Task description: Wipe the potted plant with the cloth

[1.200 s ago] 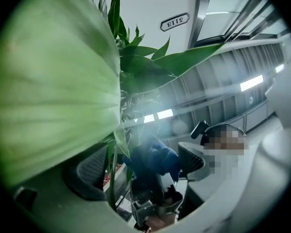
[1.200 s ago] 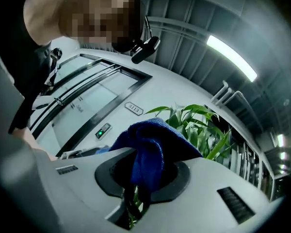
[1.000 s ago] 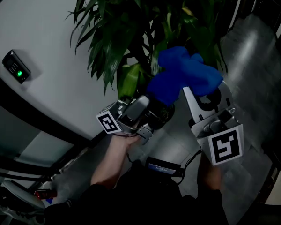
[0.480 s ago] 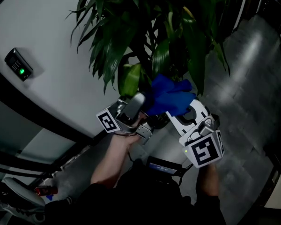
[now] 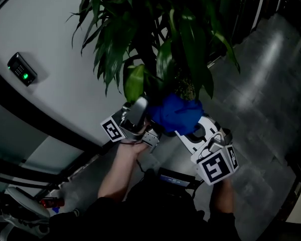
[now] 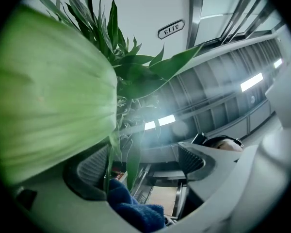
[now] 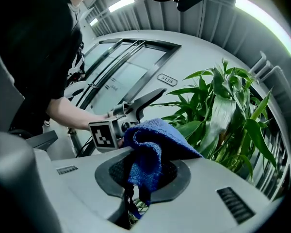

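Note:
The potted plant (image 5: pixel 155 34) fills the top of the head view with long green leaves. My right gripper (image 5: pixel 184 129) is shut on the blue cloth (image 5: pixel 175 113), which bunches just below the lowest leaves. In the right gripper view the cloth (image 7: pixel 153 149) drapes over the closed jaws, with the plant (image 7: pixel 223 115) behind it. My left gripper (image 5: pixel 139 107) is open right beside the cloth, under a pale green leaf (image 5: pixel 134 82). In the left gripper view that leaf (image 6: pixel 48 106) looms at left, a narrow leaf (image 6: pixel 133 161) hangs between the spread jaws, and the cloth (image 6: pixel 136 212) shows at the bottom.
A white wall (image 5: pixel 50 34) with a keypad (image 5: pixel 21 70) stands left of the plant. A room-number plate (image 6: pixel 170 29) hangs above. Grey tiled floor (image 5: pixel 271 84) spreads to the right. A dark band (image 5: pixel 50 129) runs along the wall's base.
My right gripper has brought the cloth down and left, out of the upper leaves to right beside the left gripper. The left gripper has barely moved.

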